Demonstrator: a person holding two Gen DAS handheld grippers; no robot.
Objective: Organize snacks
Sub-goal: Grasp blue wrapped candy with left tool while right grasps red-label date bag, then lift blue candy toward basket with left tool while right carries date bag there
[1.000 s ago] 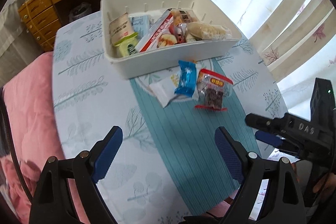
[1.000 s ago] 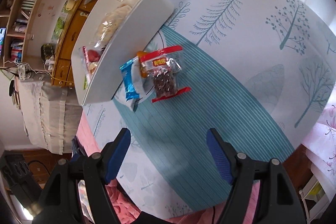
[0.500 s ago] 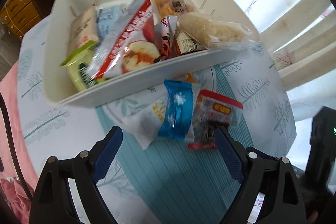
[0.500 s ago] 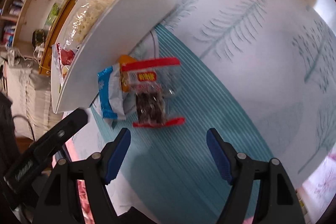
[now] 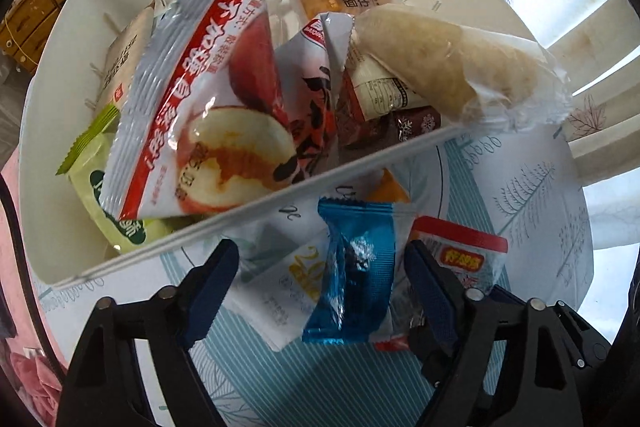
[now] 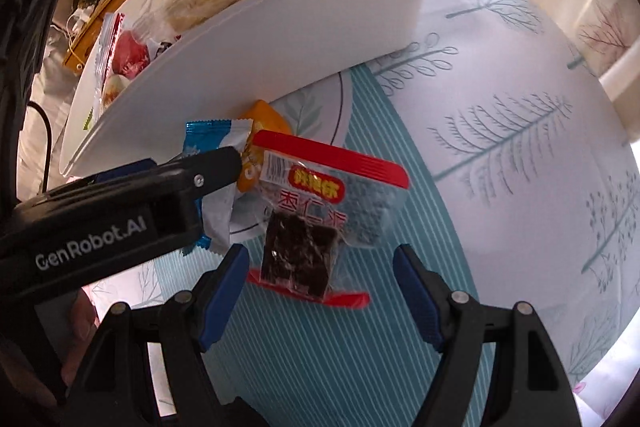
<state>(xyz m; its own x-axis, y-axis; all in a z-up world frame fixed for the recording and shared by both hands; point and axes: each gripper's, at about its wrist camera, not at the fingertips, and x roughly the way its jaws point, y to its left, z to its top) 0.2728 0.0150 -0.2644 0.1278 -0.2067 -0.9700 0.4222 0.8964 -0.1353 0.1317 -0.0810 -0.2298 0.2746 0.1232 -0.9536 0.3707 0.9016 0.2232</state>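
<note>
A white bin [image 5: 48, 187] holds several snack packets, among them a red-and-white apple one [image 5: 200, 115] and a long clear-wrapped roll [image 5: 452, 67]. On the table in front of it lie a blue packet [image 5: 356, 267], a white packet [image 5: 288, 279], an orange one [image 5: 386, 187] and a clear red-edged packet of dark pieces [image 6: 316, 223]. My left gripper [image 5: 320, 283] is open, its fingers either side of the blue and white packets. My right gripper [image 6: 320, 287] is open, just short of the red-edged packet. The left gripper's body [image 6: 100, 211] shows in the right wrist view.
The round table [image 6: 520, 147] has a tree-print cloth and a teal striped centre [image 6: 320, 367]. A wooden desk with drawers [image 5: 32, 15] stands behind the bin. Curtains [image 5: 600, 87] hang at the right. A pink cushion [image 5: 28, 367] lies at the left edge.
Both grippers have moved forward and down toward the loose packets in front of the bin. The left one now straddles the blue and white packets; the right one is close to the red-edged packet.
</note>
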